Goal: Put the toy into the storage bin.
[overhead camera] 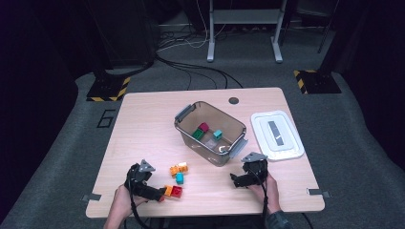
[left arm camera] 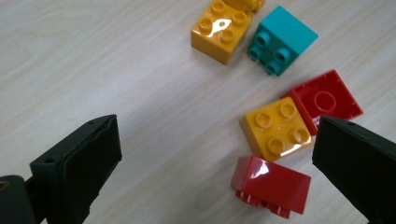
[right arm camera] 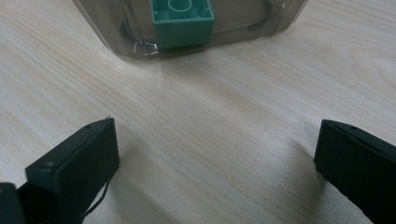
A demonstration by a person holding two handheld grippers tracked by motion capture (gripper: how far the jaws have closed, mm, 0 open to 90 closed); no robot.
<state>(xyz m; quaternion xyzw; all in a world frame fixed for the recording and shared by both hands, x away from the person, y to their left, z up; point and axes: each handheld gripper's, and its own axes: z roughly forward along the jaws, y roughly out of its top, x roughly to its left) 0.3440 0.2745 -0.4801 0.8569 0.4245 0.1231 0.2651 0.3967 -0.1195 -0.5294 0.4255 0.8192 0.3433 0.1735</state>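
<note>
A light wooden table (overhead camera: 143, 129) carries a clear bin (overhead camera: 211, 131) with a few bricks inside, its white lid (overhead camera: 277, 135) just beside. The left gripper (overhead camera: 160, 193) and right gripper (overhead camera: 235, 180) both stand spread, empty; loose bricks (left arm camera: 275, 133) lie by the left.

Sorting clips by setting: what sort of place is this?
Probably a lab or studio set up for recording: a wooden table on grey carpet, loose cables on the floor, hazard-striped stand bases beside it.
</note>
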